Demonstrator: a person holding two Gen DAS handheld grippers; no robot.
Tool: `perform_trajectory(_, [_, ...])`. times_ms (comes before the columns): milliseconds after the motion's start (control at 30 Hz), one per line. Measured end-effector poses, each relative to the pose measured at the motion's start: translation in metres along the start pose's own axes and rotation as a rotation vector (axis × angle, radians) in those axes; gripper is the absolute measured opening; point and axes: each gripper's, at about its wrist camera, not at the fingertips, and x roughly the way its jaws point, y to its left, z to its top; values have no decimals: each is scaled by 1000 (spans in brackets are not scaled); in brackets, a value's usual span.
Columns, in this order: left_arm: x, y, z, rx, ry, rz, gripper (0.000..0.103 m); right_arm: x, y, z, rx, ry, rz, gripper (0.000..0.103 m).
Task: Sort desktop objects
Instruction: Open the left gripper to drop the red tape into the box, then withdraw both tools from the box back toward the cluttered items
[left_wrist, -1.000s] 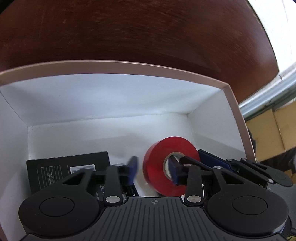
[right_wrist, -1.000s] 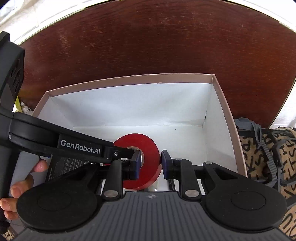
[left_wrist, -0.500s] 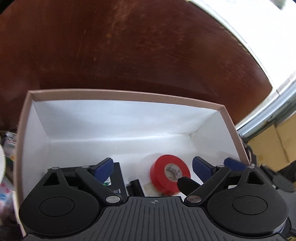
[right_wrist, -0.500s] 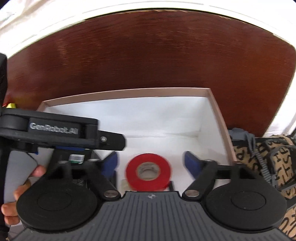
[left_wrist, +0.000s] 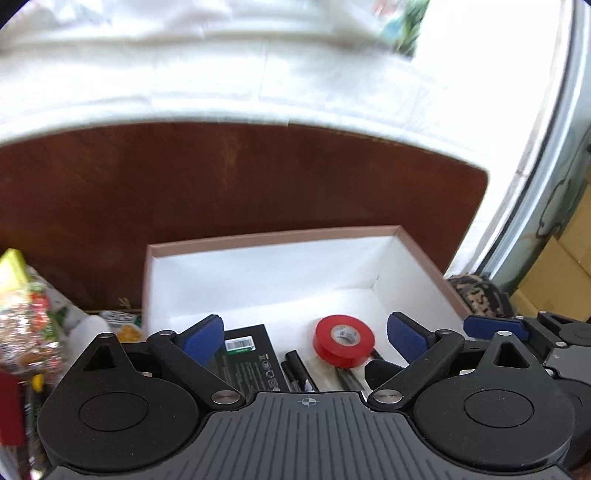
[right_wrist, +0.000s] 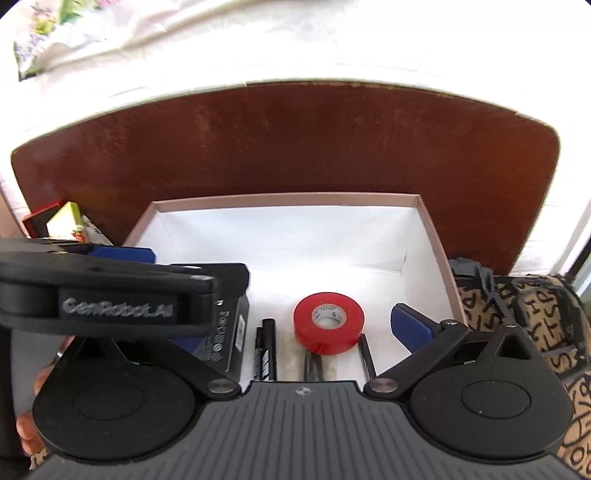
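Note:
A red tape roll (left_wrist: 344, 346) lies flat in the white-lined box (left_wrist: 273, 233) on pens (left_wrist: 297, 373); it also shows in the right wrist view (right_wrist: 328, 327). A black carton (left_wrist: 248, 360) lies left of it in the box, also seen in the right wrist view (right_wrist: 225, 332). My left gripper (left_wrist: 306, 338) is open and empty above the box's near side. My right gripper (right_wrist: 295, 326) is open and empty above the box (right_wrist: 288, 197); its left finger is hidden behind the left gripper's body (right_wrist: 110, 295). Black pens (right_wrist: 266, 347) lie beside the roll.
The box stands on a dark brown wooden table (right_wrist: 295, 147). Colourful snack packets (left_wrist: 26, 314) lie to the box's left. A patterned bag (right_wrist: 524, 314) sits to its right. White cloth (left_wrist: 258, 55) lies beyond the table. Cardboard boxes (left_wrist: 565, 266) stand at far right.
Both grippers opened and let go of the red tape roll, which now lies flat in the box. Both have pulled up and back from the box.

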Motion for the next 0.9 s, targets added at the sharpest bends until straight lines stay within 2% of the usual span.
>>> perform_trajectory(200, [-68,-4,-18,30,-92,40,103,-50,17,-18,0,-86,3,103])
perform_trajectory(300, [-102,-1,-34,12,-120,57,103,-79,28,-30,1,-134,9,103])
perform_trajectory(367, [-126,4,-47,-25,-123,35,103,-99,38,-42,1,-169,30,103])
perform_trajectory(467, [-156,13,-72,-72,-125,13,103,-123,55,-61,-3,-204,45,103])
perform_trajectory(633, [-205,27,-126,-26,-188,72,103,-159,86,-108,-56,-273,44,103])
perform_trajectory(767, [-224,53,-172,-109,-139,81,103,-171,104,-150,-45,-296,33,103])
perform_trajectory(833, [-226,67,-195,-166,-100,88,103,-170,110,-169,-27,-280,34,103])
perform_trajectory(900, [-227,76,-216,-183,-71,105,103,-165,117,-187,-29,-249,37,103])
